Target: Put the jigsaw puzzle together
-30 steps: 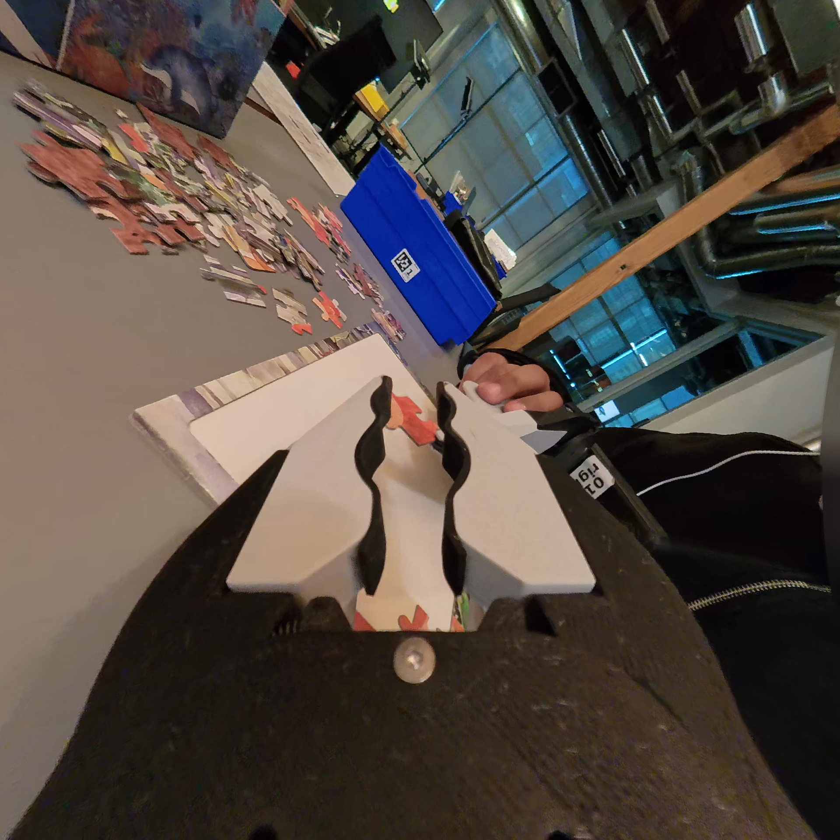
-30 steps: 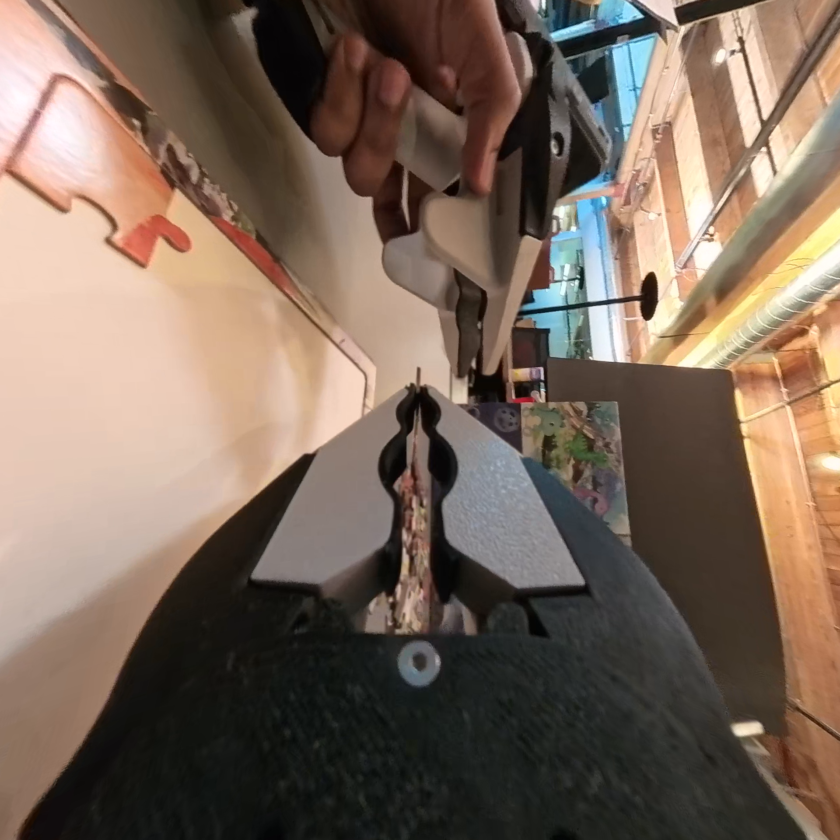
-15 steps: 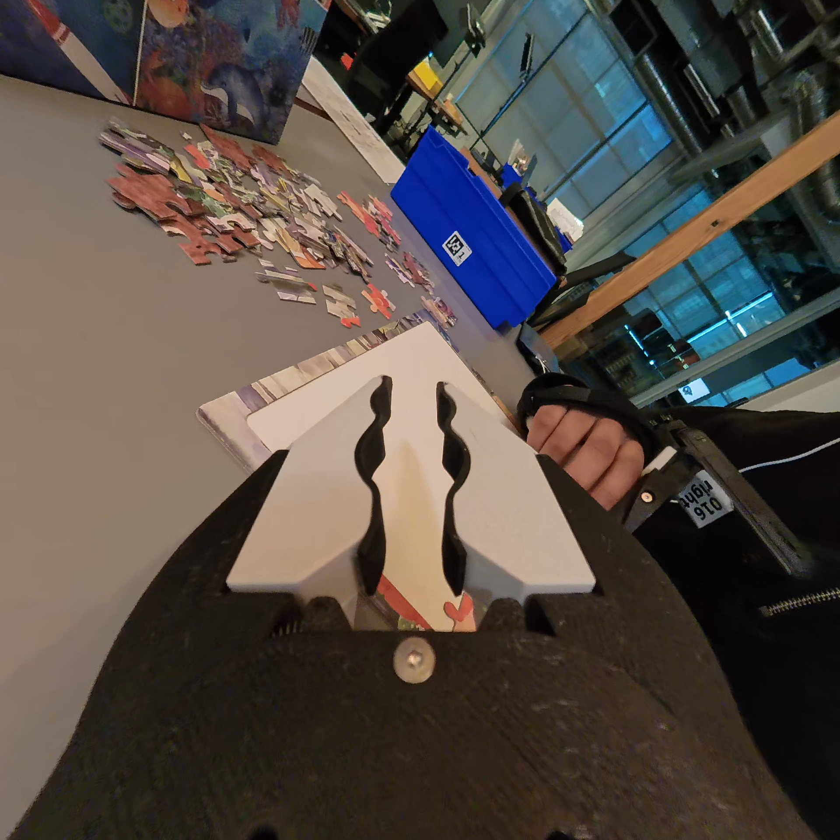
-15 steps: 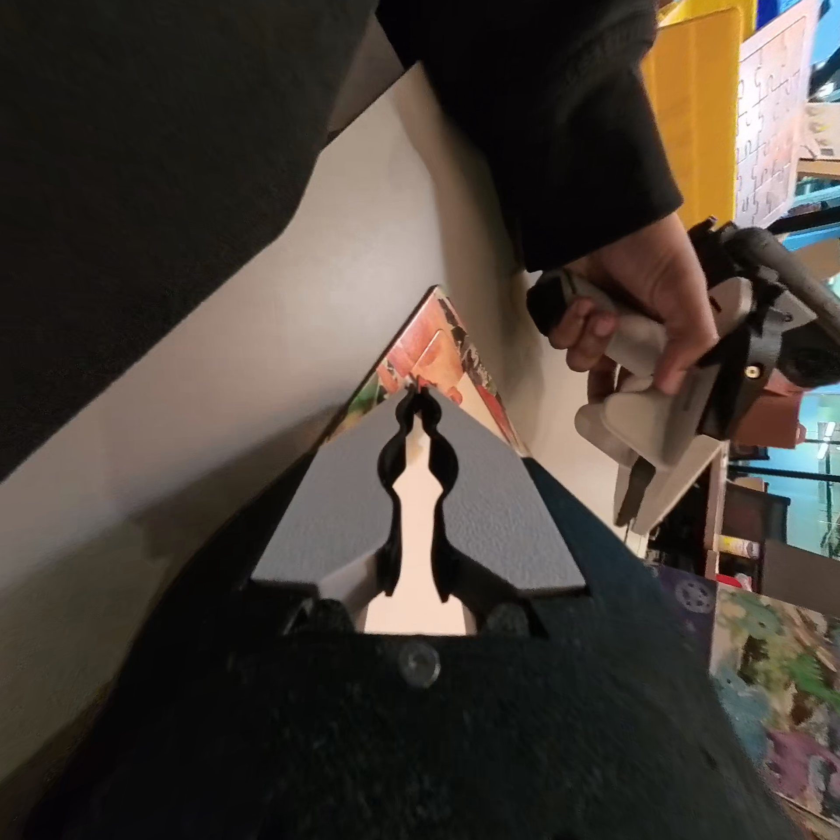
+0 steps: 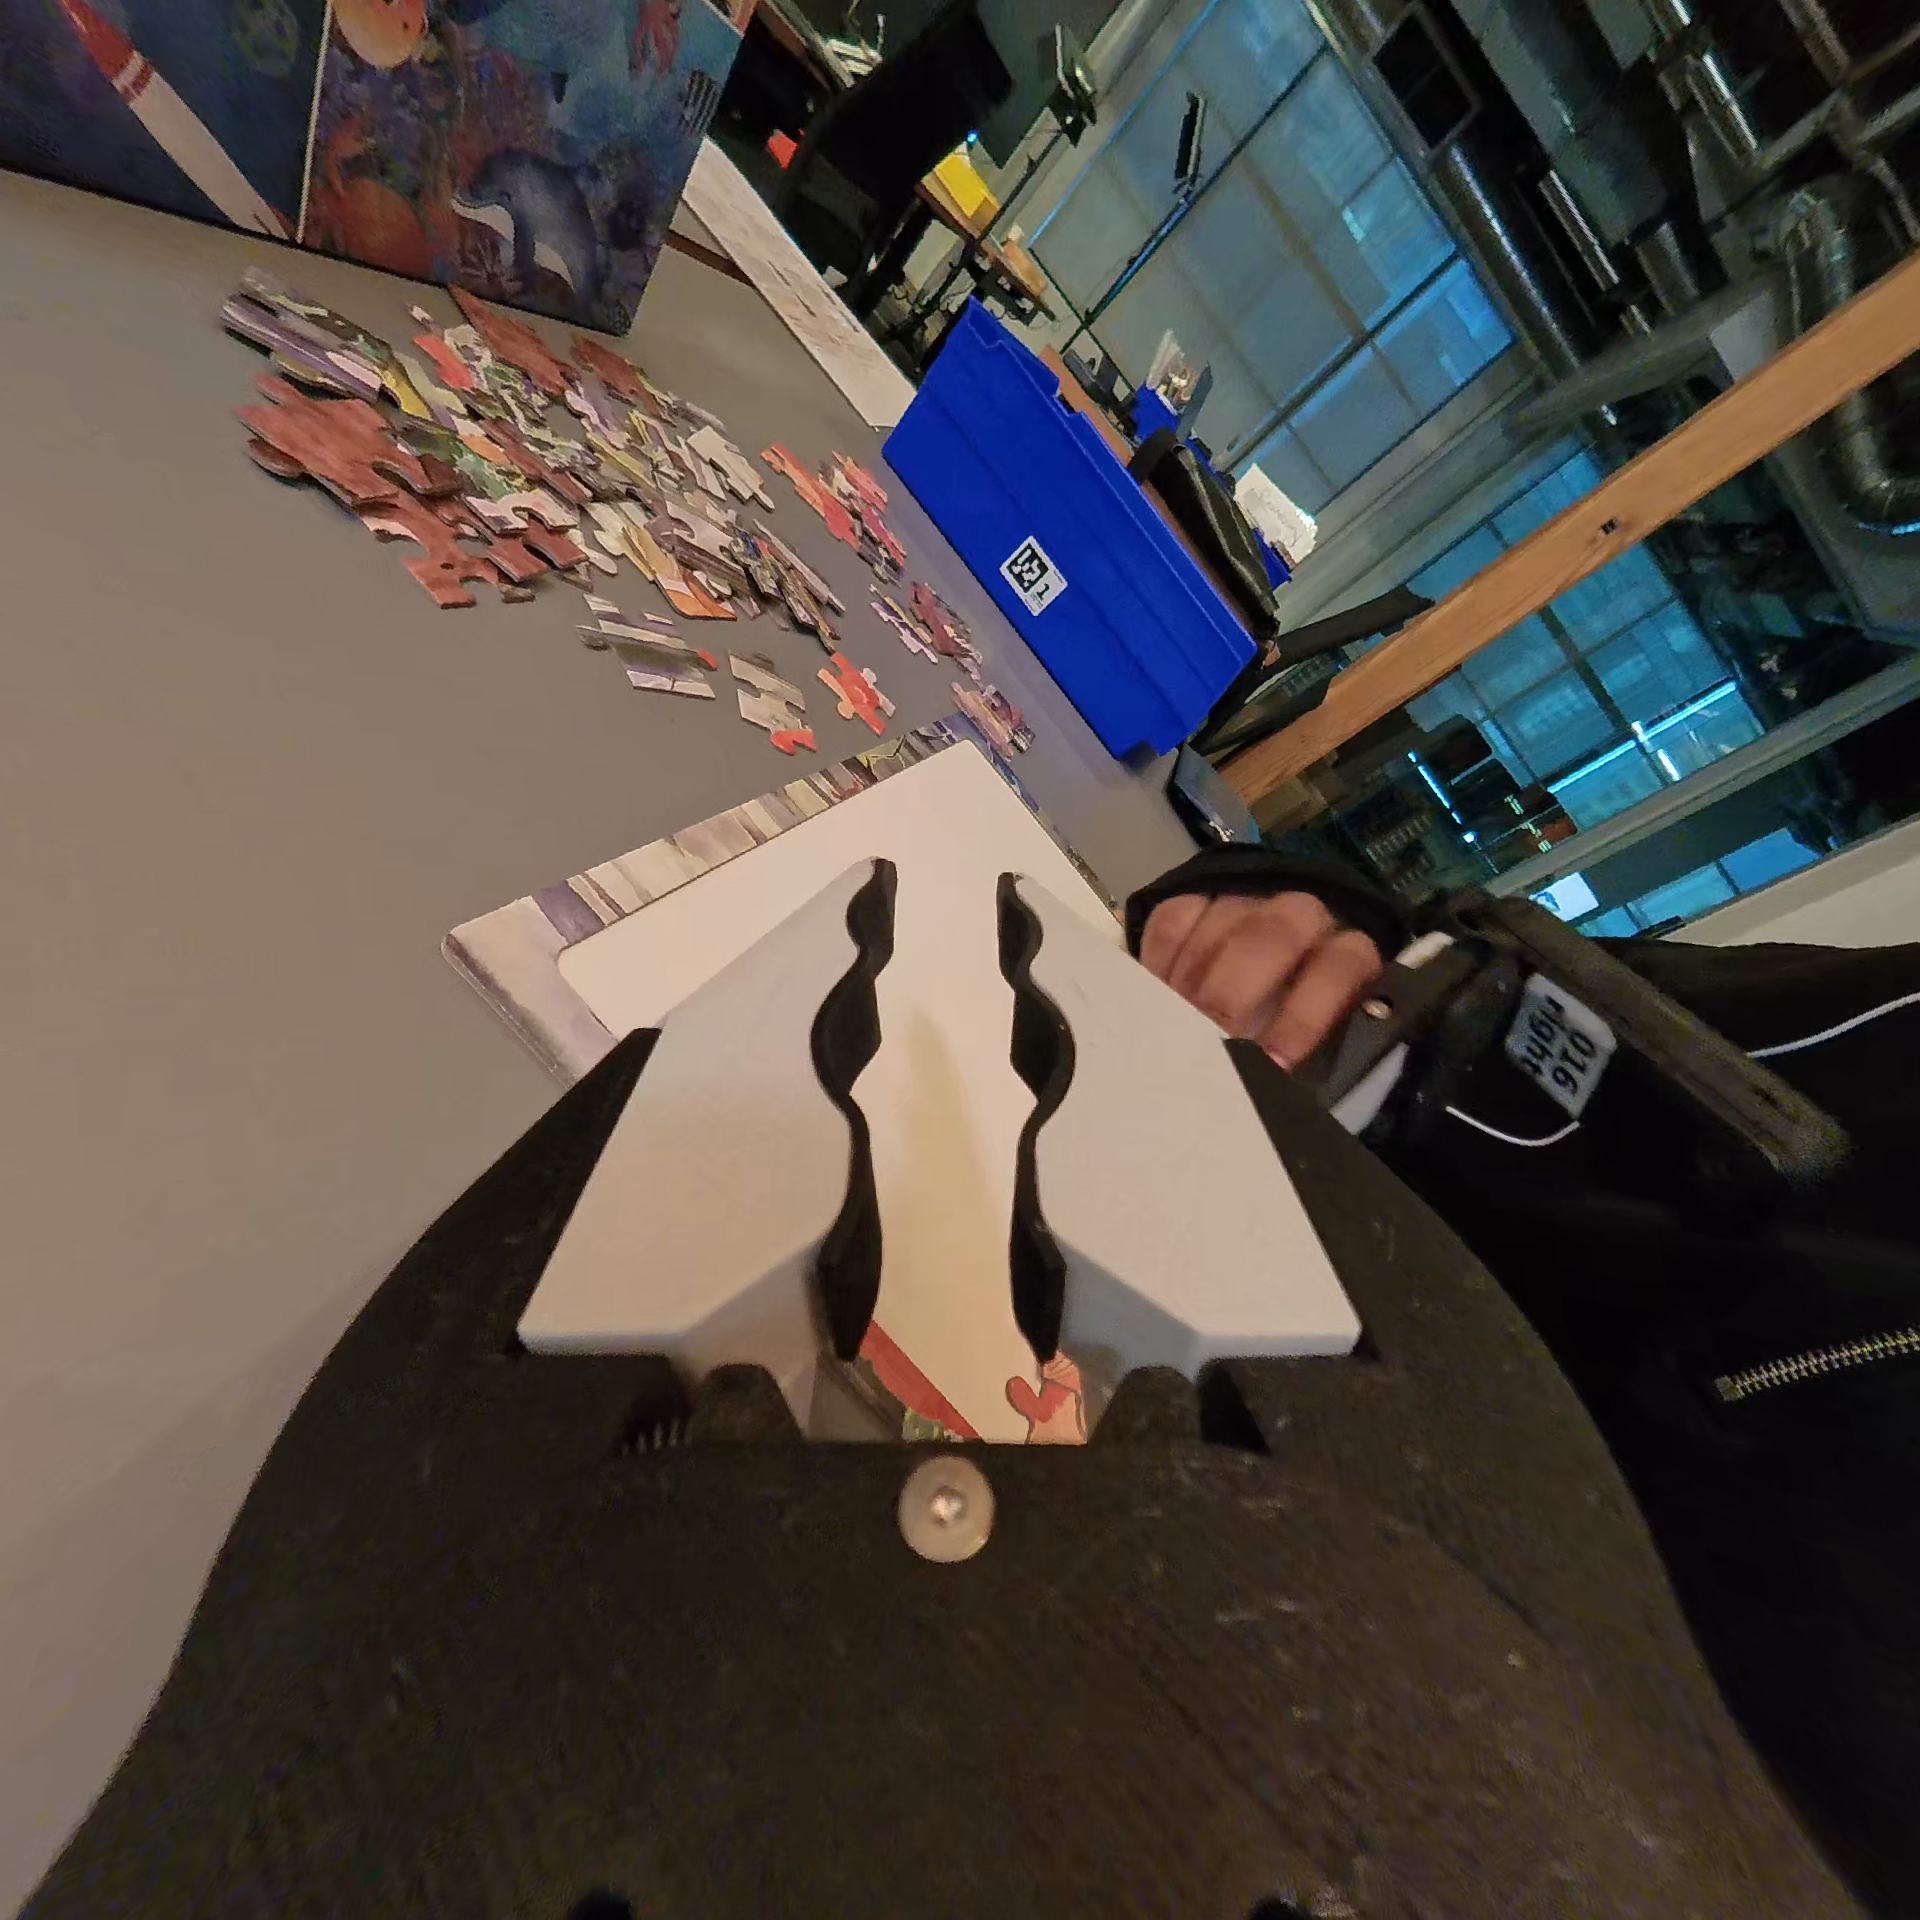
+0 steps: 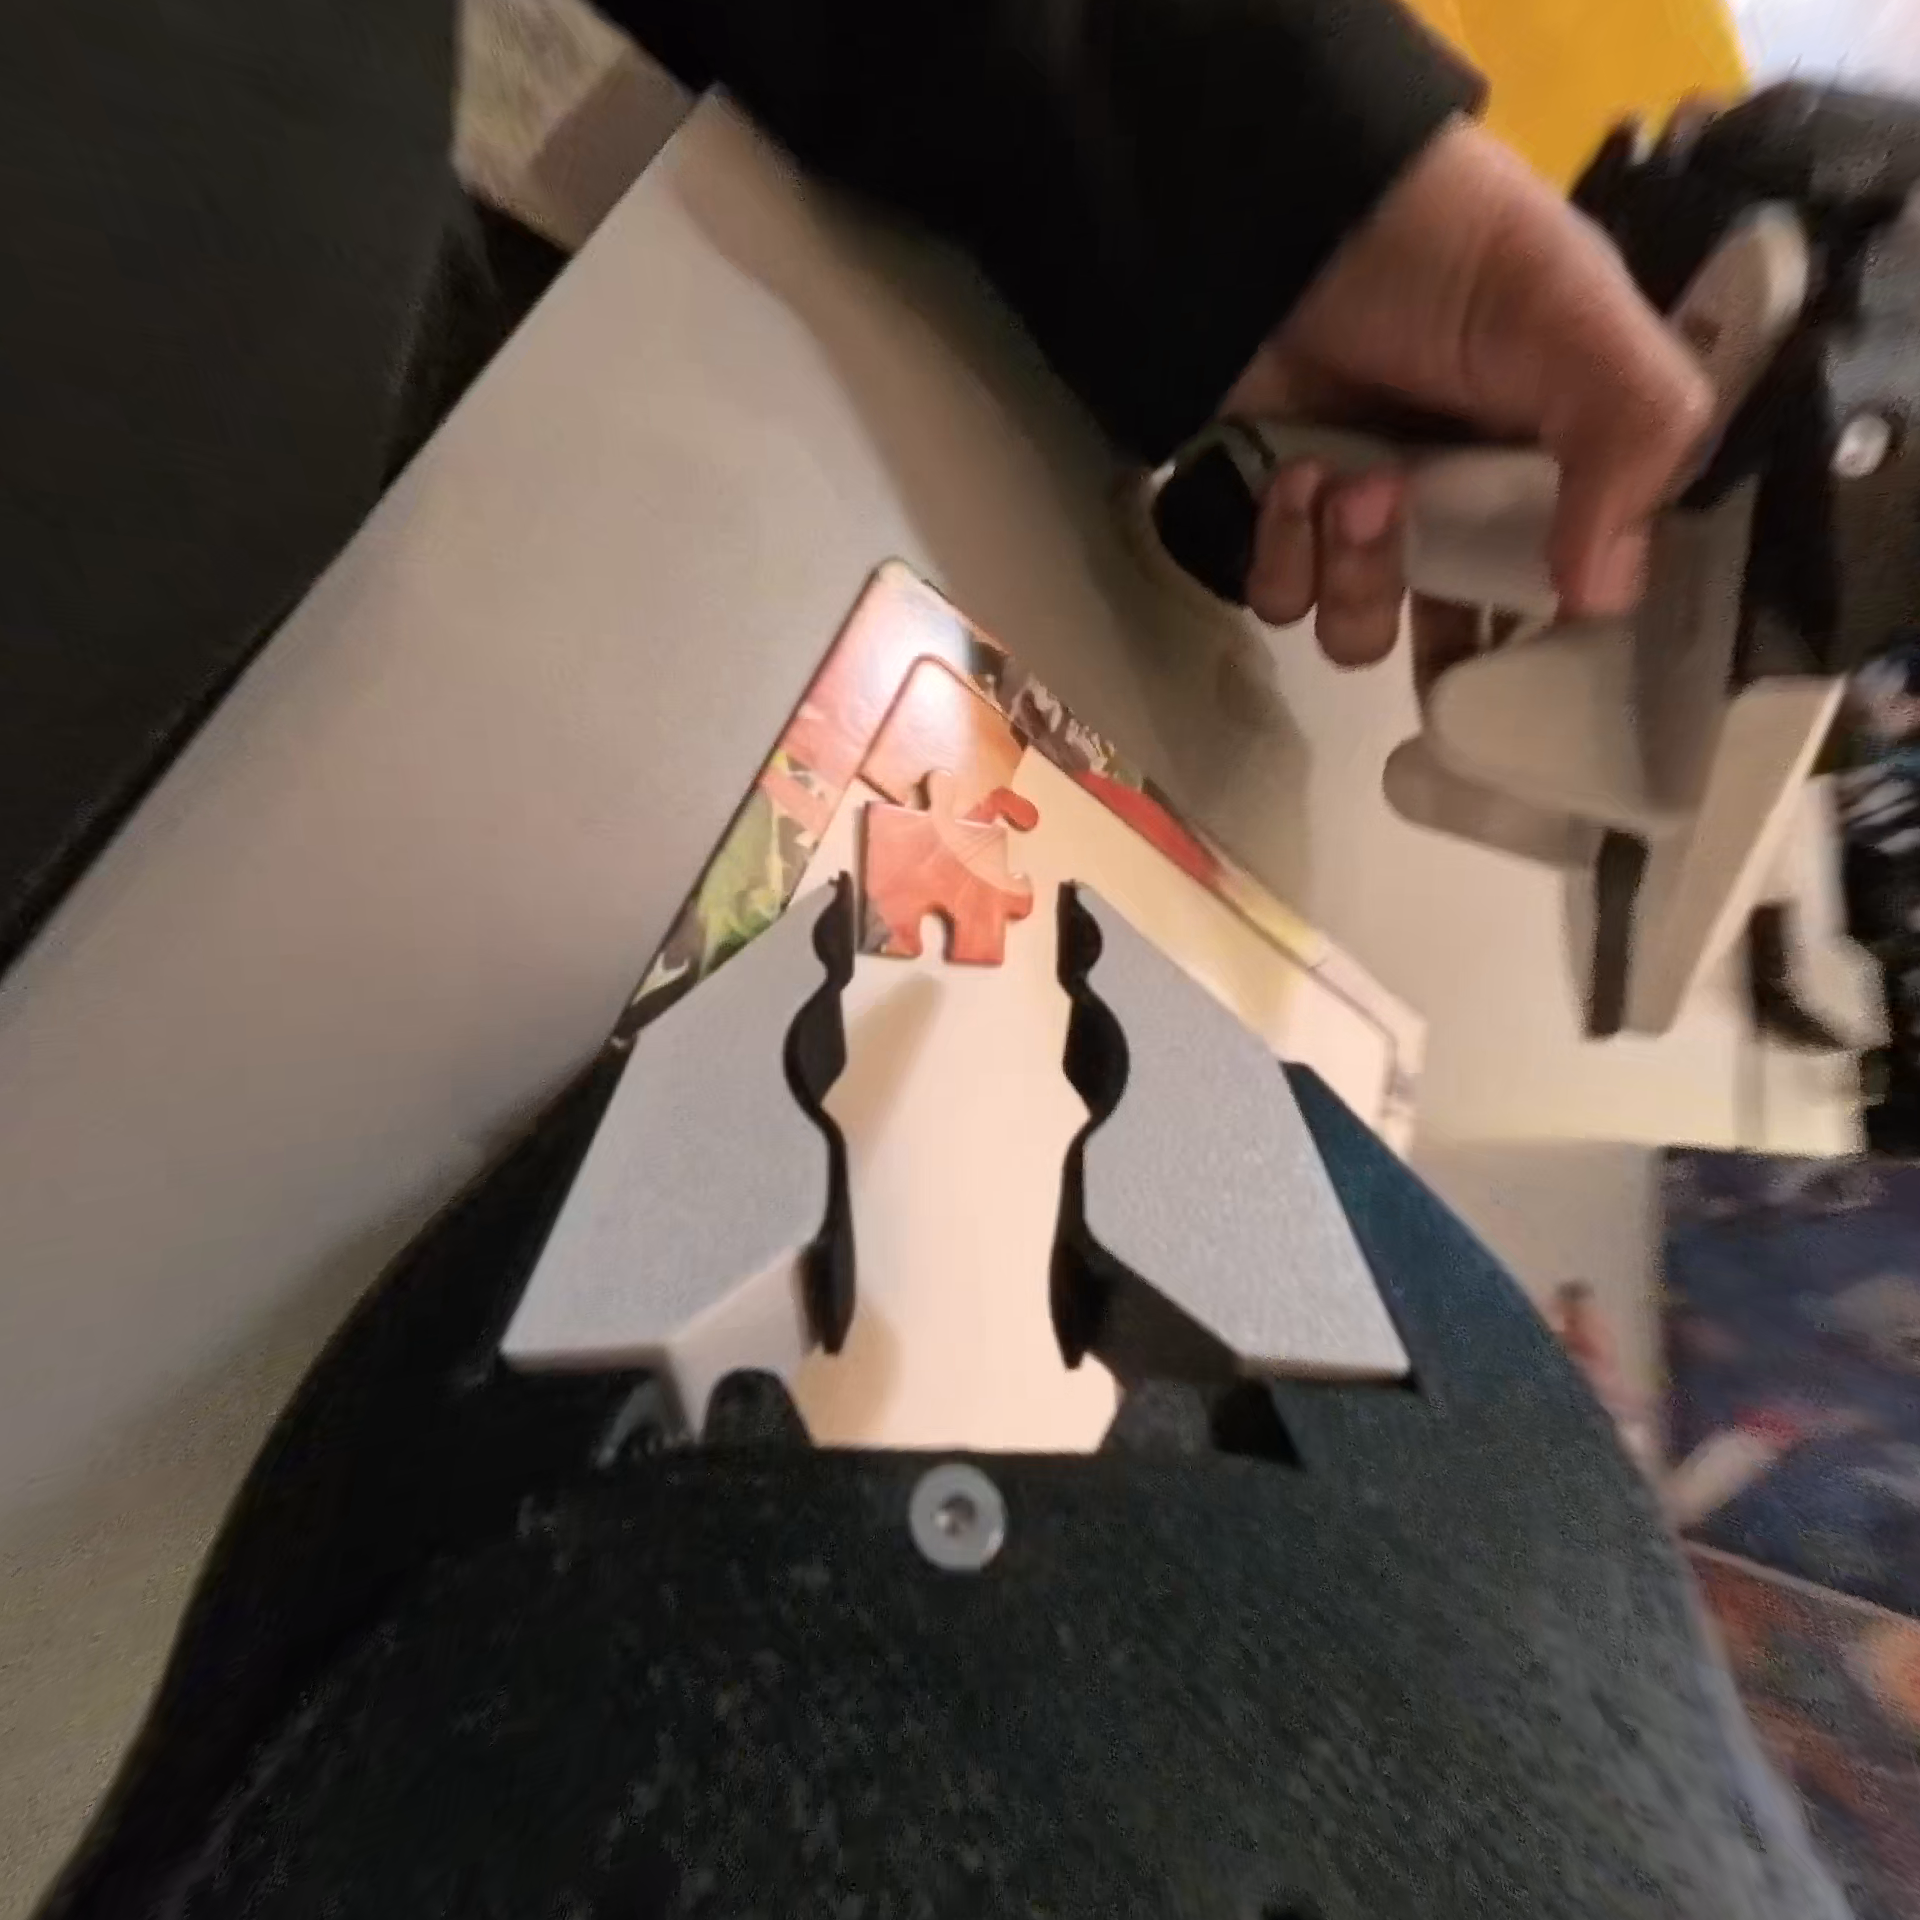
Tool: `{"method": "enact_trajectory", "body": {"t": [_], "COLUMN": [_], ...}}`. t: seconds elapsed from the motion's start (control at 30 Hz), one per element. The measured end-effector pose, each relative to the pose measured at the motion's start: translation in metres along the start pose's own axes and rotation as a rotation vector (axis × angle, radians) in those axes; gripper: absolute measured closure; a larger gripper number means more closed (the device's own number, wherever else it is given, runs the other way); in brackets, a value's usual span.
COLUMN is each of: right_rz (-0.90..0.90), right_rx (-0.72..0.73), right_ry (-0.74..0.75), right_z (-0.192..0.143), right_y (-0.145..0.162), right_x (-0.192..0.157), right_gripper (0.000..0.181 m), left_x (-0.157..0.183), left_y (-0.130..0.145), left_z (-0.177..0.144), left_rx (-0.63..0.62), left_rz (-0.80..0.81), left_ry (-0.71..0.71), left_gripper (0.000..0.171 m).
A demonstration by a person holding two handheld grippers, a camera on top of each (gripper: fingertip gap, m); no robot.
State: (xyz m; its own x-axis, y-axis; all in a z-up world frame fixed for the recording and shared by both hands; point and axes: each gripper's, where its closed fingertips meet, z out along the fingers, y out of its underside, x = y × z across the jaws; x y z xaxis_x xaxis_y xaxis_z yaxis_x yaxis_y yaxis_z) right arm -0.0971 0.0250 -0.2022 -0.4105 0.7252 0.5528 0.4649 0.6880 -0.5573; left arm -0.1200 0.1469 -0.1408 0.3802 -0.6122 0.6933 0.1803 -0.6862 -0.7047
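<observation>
A puzzle tray (image 5: 520,961) with a painted rim is seen lying flat on the grey table (image 5: 260,831). Its white inside is mostly bare. In the right wrist view, a red corner piece (image 6: 940,727) is set in one corner of the tray (image 6: 1039,1143), and an orange piece (image 6: 951,894) is laid just beside it, touching it, with its tab meeting the corner piece. The right gripper (image 6: 954,896) is held just short of the orange piece with its fingers wide apart, and nothing is held in them. The left gripper (image 5: 943,881) is held over the tray with its fingers apart too, and nothing is gripped there. A red piece (image 5: 1049,1403) in the tray is glimpsed low between the left fingers. Many loose pieces (image 5: 540,499) are spread in a heap farther off on the table, well apart from the tray. A few are laid closer to the tray's far edge. The puzzle box (image 5: 416,145) is stood up behind the heap. A blue bin (image 5: 1060,582) is seen at the far side of the table; what is in it cannot be told.
</observation>
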Motion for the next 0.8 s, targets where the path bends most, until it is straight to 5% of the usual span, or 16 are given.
{"method": "enact_trajectory", "body": {"t": [0.13,0.37,0.8], "right_rz": [0.360,0.774,0.708], "right_rx": [0.088,0.126,0.070], "right_ry": [-0.154,-0.377,-0.410], "right_z": [0.001,0.002,-0.002], "right_y": [-0.002,-0.002,0.005], "right_x": [0.001,0.002,-0.009], "right_gripper": [0.120,0.118,0.133], "left_x": [0.001,0.002,0.002], "left_y": [0.001,0.002,0.002], "left_z": [0.001,0.001,0.001], "left_rx": [-0.003,-0.006,-0.004], "left_rz": [-0.002,-0.007,-0.012], "left_ry": [0.008,0.014,0.016], "left_gripper": [0.153,0.153,0.153]}}
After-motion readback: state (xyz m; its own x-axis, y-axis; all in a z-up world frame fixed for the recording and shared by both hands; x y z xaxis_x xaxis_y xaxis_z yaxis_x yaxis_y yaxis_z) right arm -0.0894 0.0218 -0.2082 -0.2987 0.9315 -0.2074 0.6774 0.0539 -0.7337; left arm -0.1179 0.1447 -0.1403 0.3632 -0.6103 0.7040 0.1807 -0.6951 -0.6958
